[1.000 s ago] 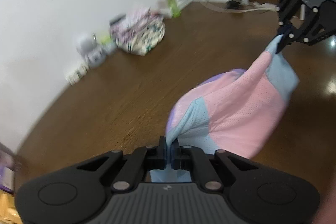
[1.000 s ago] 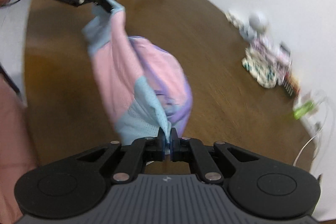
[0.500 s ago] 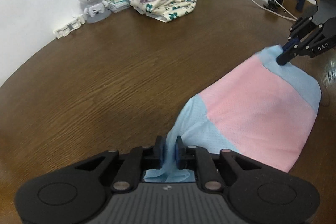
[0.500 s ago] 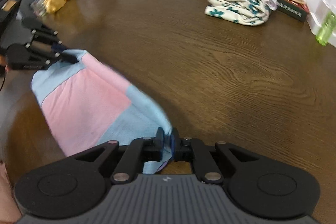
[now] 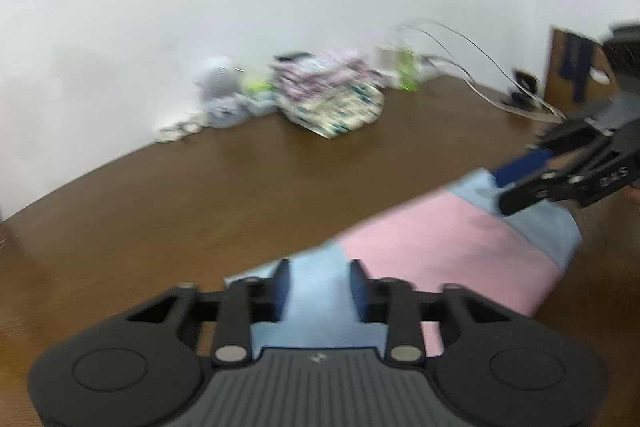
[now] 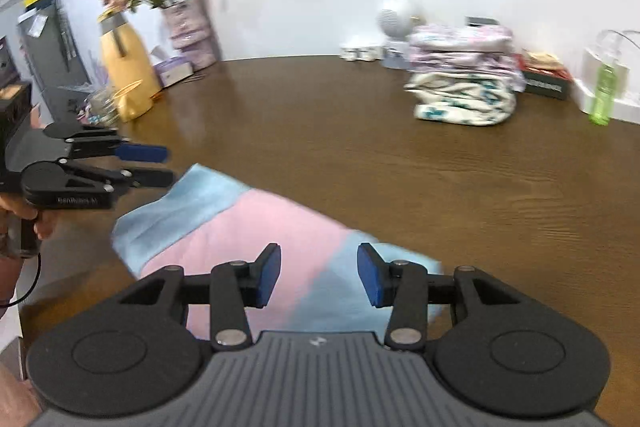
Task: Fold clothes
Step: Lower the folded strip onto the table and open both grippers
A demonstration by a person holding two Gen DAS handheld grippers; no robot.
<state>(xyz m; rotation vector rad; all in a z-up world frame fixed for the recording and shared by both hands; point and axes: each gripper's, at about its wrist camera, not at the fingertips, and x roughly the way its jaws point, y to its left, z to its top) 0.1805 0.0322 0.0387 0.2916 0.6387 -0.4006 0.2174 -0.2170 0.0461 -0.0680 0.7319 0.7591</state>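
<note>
Brown wooden desk (image 6: 400,163) — carried a pink-and-blue garment (image 6: 256,239) lying flat, a stack of folded clothes (image 6: 464,75), a green bottle (image 6: 603,95), a yellow jug (image 6: 126,75).

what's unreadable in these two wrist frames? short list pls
- Pink and blue garment: near edge hidden behind the right gripper body in the right wrist view, and behind the left gripper body in the left wrist view.
- Layers under the garment's top face: not visible in either view.
- Folded clothes stack: motion-blurred in the left wrist view, prints unreadable.
- Lettering on the left gripper's side, right wrist view: too blurred to read.
</note>
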